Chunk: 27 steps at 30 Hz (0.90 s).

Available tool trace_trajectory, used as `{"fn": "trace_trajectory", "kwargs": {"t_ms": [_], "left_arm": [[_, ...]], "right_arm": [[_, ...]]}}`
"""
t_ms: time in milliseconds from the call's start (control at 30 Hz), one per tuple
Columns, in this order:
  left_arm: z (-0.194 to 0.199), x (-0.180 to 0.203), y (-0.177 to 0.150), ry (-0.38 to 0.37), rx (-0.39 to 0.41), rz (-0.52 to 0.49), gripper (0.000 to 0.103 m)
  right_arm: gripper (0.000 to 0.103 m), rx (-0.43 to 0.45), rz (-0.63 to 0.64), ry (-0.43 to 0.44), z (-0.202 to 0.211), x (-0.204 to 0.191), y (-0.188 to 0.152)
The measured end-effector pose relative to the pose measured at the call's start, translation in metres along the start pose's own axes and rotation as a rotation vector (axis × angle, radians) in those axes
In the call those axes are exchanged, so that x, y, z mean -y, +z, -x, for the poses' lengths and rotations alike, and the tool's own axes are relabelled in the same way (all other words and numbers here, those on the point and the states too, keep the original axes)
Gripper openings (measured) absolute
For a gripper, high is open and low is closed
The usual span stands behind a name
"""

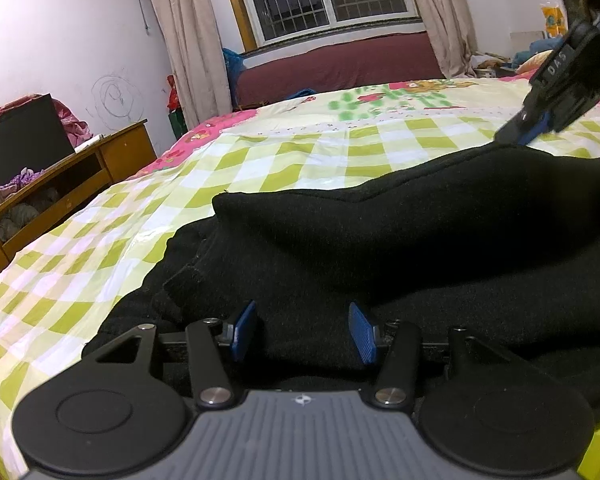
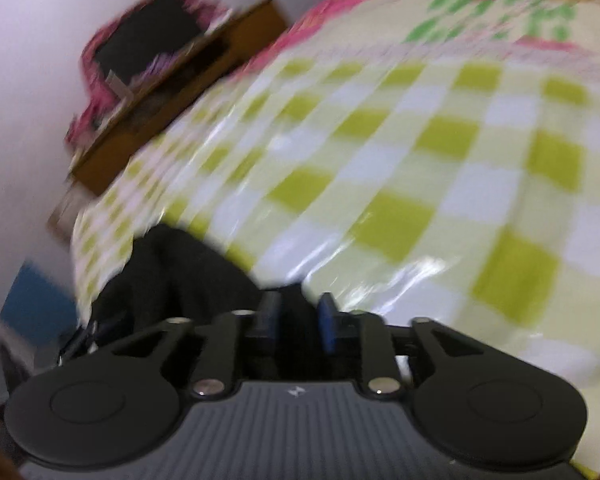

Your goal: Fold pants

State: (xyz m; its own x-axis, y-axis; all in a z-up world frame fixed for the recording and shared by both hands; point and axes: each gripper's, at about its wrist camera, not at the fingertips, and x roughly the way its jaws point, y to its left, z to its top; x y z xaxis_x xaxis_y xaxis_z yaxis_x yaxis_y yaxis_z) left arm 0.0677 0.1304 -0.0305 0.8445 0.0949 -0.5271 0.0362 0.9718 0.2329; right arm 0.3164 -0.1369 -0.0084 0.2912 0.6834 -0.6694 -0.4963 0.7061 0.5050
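I see the black pants (image 1: 380, 240) lying folded over on the checked bed sheet (image 1: 260, 156). My left gripper (image 1: 302, 330) points slightly down over them, its jaws apart and gripping nothing. My right gripper (image 2: 298, 320) tilts down at the pants' far edge, its jaws narrowly apart with dark cloth between them; whether they pinch it, I cannot tell.

Pants (image 1: 400, 240) on bed (image 1: 260, 160), cabinet (image 1: 80, 176) left

Black pants (image 1: 400, 240), green-and-white checked bedsheet (image 1: 260, 152), maroon window-seat cover (image 1: 340, 64), beige curtains (image 1: 188, 40)
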Motion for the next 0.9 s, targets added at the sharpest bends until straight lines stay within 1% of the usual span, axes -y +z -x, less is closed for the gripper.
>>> {"fn": "trace_trajectory", "kwargs": {"t_ms": [33,67,100,133,167,200,233,267,300,333,367,400,433,500,567,600,633,700,767,800,867,900], "left_arm": [[0.000,0.001,0.000,0.004,-0.001,-0.002,0.065],[-0.001,0.002,0.000,0.009,-0.003,-0.003,0.066],[-0.002,0.002,0.001,0.013,-0.006,-0.003,0.066],[-0.002,0.002,0.002,0.018,-0.010,-0.005,0.067],[-0.002,0.002,0.003,0.021,-0.013,-0.008,0.067],[-0.002,0.002,0.004,0.029,-0.017,-0.011,0.068],[-0.001,0.002,0.005,0.038,-0.021,-0.013,0.068],[-0.001,0.002,0.006,0.050,-0.028,-0.015,0.068],[0.000,0.001,0.006,0.056,-0.033,-0.014,0.068],[0.002,0.001,0.006,0.061,-0.035,-0.011,0.068],[0.002,0.000,0.006,0.064,-0.035,-0.010,0.068],[0.004,0.000,0.005,0.065,-0.034,-0.007,0.068],[0.006,-0.001,0.005,0.064,-0.032,-0.002,0.068],[0.009,-0.002,0.005,0.057,-0.030,0.009,0.068],[0.013,-0.005,0.004,0.048,-0.031,0.020,0.068],[0.015,-0.006,0.004,0.045,-0.032,0.024,0.068],[0.018,-0.006,0.004,0.045,-0.031,0.025,0.068],[0.025,-0.006,0.004,0.052,-0.020,0.023,0.068],[0.032,-0.006,0.003,0.059,-0.010,0.033,0.068],[0.034,-0.007,0.003,0.055,-0.010,0.041,0.068],[0.030,-0.005,0.001,0.054,-0.042,0.026,0.068],[0.024,-0.002,-0.001,0.069,-0.072,0.005,0.068]], "right_arm": [[0.005,-0.015,0.004,-0.042,-0.009,-0.003,-0.002],[0.003,-0.040,0.016,-0.075,-0.018,-0.005,-0.002],[0.002,-0.033,0.016,-0.109,-0.021,-0.006,0.001],[0.002,-0.002,0.005,-0.134,-0.021,-0.003,0.005],[0.002,0.038,-0.030,-0.138,-0.018,0.003,0.011],[0.000,0.058,-0.074,-0.147,-0.016,0.010,0.014],[0.000,0.078,-0.097,-0.210,-0.015,0.015,0.016],[0.000,0.095,-0.090,-0.278,-0.012,0.016,0.017],[0.004,0.111,-0.124,-0.296,-0.004,0.023,0.016],[0.005,0.119,-0.188,-0.268,0.009,0.032,0.014],[0.008,0.138,-0.229,-0.218,0.025,0.036,0.007],[0.008,0.159,-0.224,-0.191,0.041,0.033,-0.002],[0.009,0.176,-0.193,-0.191,0.055,0.026,-0.014],[0.010,0.178,-0.110,-0.234,0.076,0.007,-0.039],[0.010,0.176,-0.048,-0.244,0.089,-0.012,-0.063],[0.013,0.166,-0.019,-0.238,0.091,-0.020,-0.069],[0.020,0.163,0.016,-0.228,0.092,-0.028,-0.075],[0.029,0.159,0.089,-0.196,0.089,-0.041,-0.083],[0.029,0.137,0.161,-0.237,0.077,-0.049,-0.088],[0.029,0.118,0.192,-0.294,0.064,-0.048,-0.087],[0.034,0.076,0.189,-0.435,0.036,-0.039,-0.078],[0.037,0.067,0.147,-0.460,0.027,-0.031,-0.074]]}}
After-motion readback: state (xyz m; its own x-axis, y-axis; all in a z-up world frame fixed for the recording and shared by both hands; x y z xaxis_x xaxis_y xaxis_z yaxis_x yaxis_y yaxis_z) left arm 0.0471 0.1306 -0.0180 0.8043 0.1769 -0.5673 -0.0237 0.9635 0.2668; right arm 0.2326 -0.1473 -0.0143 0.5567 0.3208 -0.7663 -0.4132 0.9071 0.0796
